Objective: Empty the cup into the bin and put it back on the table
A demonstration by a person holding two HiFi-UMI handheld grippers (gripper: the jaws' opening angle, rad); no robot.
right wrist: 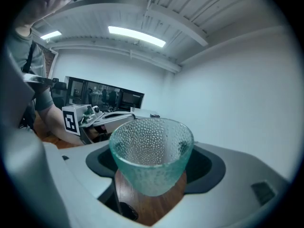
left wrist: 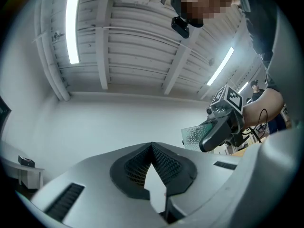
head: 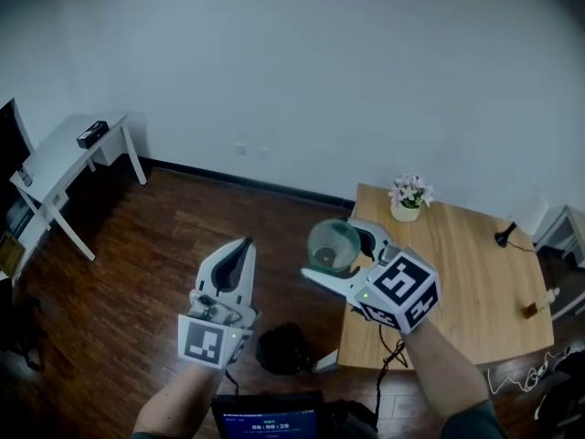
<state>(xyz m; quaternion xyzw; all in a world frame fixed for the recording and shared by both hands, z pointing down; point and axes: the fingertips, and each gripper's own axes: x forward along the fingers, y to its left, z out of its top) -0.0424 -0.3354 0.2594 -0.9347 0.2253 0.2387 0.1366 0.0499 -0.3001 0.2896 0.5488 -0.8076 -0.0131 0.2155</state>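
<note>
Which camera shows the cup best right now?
The right gripper view: the cup fills the middle, held in the right gripper. The head view shows the cup small; the left gripper view catches only a sliver of it.

Left gripper (head: 243,247): jaws closed together, nothing between pads, tips aimed up and away from body. Right gripper (head: 345,243): jaws spread wide, pads clamped on sides of cup (head: 333,245), mouth up. Left forearm (head: 174,401) and right forearm (head: 441,373) enter from bottom edge. Grippers side by side, not touching.
</note>
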